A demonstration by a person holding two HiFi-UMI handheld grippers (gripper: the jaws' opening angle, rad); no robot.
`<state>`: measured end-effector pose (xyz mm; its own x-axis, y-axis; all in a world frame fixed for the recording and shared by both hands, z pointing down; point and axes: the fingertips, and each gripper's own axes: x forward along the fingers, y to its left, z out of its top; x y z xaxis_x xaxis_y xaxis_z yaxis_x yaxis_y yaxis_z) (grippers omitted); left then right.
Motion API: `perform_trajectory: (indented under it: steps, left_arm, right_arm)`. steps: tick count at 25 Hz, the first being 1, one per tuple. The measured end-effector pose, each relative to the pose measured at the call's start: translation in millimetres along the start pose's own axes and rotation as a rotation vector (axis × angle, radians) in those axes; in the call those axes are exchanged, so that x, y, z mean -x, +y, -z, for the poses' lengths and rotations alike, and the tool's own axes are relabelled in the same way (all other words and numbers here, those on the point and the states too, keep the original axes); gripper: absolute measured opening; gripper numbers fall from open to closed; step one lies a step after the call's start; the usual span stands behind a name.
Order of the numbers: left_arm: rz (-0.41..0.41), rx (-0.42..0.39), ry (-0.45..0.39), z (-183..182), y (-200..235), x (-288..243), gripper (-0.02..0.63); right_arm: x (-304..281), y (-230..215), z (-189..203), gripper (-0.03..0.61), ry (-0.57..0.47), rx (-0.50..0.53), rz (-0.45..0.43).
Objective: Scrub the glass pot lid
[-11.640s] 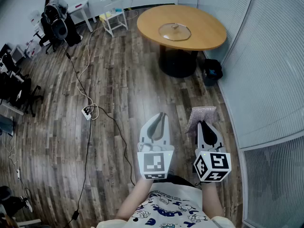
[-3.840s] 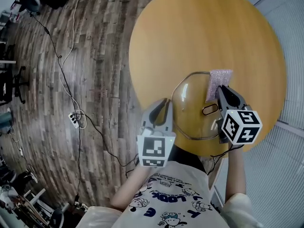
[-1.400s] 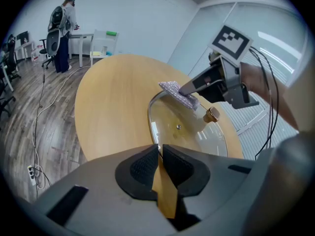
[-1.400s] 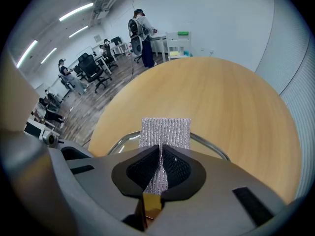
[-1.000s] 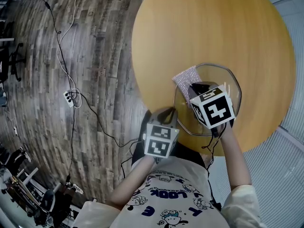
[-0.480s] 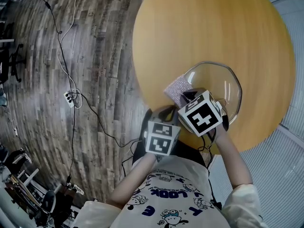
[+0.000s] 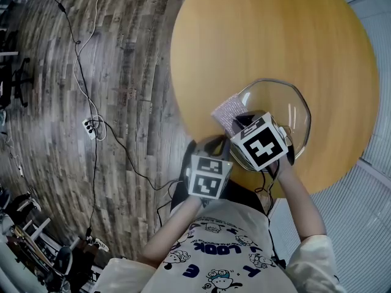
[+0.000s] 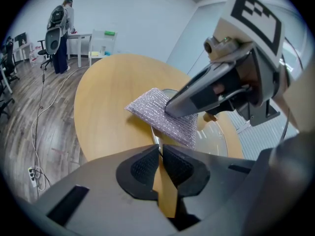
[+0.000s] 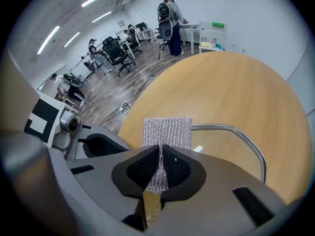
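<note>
One glass lid, rim in left claw, pad in right claw

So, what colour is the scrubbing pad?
Silvery grey scrubbing pad, ribbed weave; right gripper view shows it best.

The right tongs now hold the silver scouring pad at the glass pot lid's left rim, nearer the worktop's near edge, no longer at its far side.

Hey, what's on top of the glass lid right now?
The silvery scrub pad, clamped in the right gripper, lies over the glass lid's left rim in the head view. That gripper covers part of the lid there, so anything beneath it cannot be seen.
</note>
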<state>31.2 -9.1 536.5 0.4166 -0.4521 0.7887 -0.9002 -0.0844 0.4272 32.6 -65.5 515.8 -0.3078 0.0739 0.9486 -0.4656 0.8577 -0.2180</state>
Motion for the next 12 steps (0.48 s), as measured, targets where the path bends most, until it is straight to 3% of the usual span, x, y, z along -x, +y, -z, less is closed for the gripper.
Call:
perform_trajectory:
  steps: [12]
  left_arm:
    - [0.001,0.006,-0.009,1.9,-0.3,3.1,0.031]
  right_arm:
    - [12.5,-37.9,-4.8,0.037,-0.051,-0.067,0.083]
